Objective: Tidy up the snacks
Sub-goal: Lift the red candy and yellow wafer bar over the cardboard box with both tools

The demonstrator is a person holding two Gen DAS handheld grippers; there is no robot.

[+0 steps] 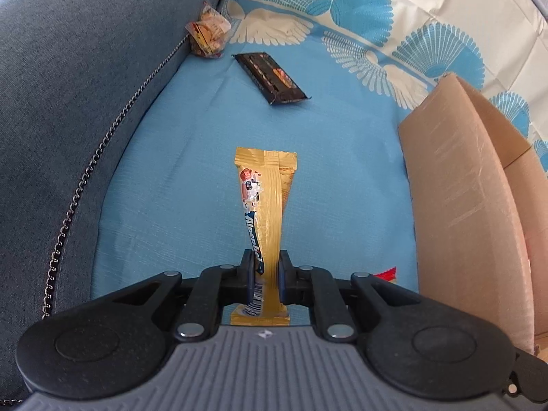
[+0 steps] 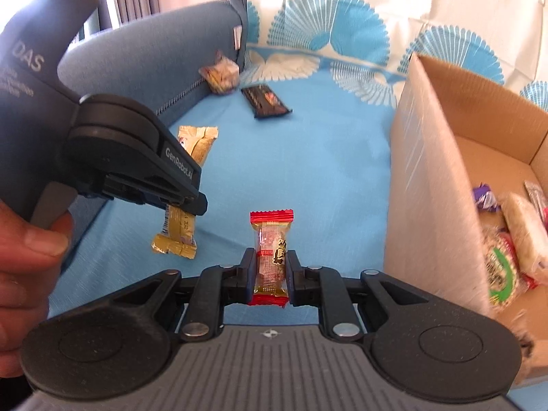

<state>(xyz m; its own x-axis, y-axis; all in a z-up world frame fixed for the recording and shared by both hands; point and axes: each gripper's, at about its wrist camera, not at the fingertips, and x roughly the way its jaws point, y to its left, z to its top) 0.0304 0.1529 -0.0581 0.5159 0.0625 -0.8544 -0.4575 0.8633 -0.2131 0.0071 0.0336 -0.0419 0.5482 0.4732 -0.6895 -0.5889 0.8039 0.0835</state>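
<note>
Left wrist view: the left gripper (image 1: 266,275) is clamped low on a gold bar (image 1: 265,202), lifted over the sofa's blue cover (image 1: 171,178); its long free end could swing and slip.

Right wrist view: the right gripper (image 2: 270,274) pinches a red candy (image 2: 271,257) beside the cardboard box (image 2: 431,157); it may catch the box wall.

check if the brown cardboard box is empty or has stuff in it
Not empty. The open brown cardboard box already holds several wrapped snacks on its floor, seen in the right wrist view.
</note>
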